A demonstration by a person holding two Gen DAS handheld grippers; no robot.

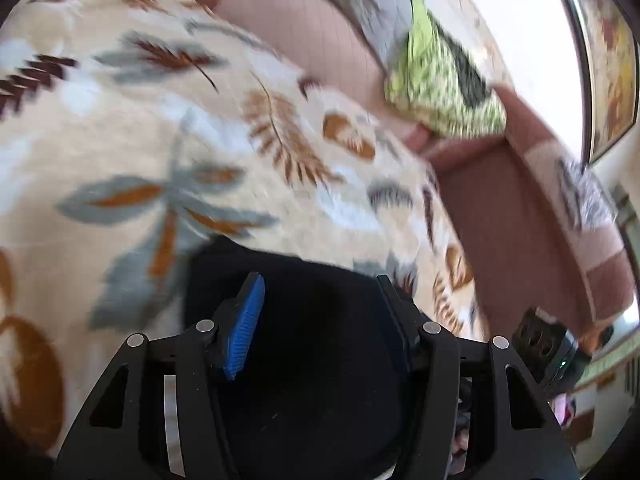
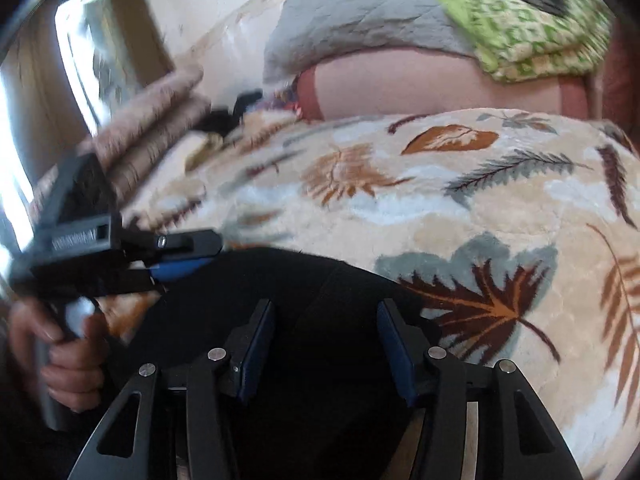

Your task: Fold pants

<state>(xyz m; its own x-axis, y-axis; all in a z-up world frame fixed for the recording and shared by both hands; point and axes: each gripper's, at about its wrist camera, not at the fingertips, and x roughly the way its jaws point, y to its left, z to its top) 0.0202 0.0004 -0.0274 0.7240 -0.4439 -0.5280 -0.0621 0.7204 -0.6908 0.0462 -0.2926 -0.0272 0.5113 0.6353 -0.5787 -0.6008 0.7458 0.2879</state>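
The black pants [image 1: 316, 344] lie on a cream leaf-patterned blanket [image 1: 160, 140], at the near edge under both grippers; they also show in the right wrist view [image 2: 320, 320]. My left gripper [image 1: 320, 284] is open, its blue-padded fingers spread just above the black cloth. My right gripper [image 2: 326, 308] is open too, its fingers apart over the pants. In the right wrist view the left gripper [image 2: 192, 252] shows from the side at the left, held by a hand, its fingertips at the pants' far edge. Both views are motion-blurred.
The blanket [image 2: 460, 200] covers a sofa with pinkish-brown cushions [image 1: 520, 208]. A green patterned pillow [image 1: 444, 88] and a grey blanket [image 2: 360, 20] lie at the back. The right gripper's body [image 1: 548, 352] shows at the lower right of the left wrist view.
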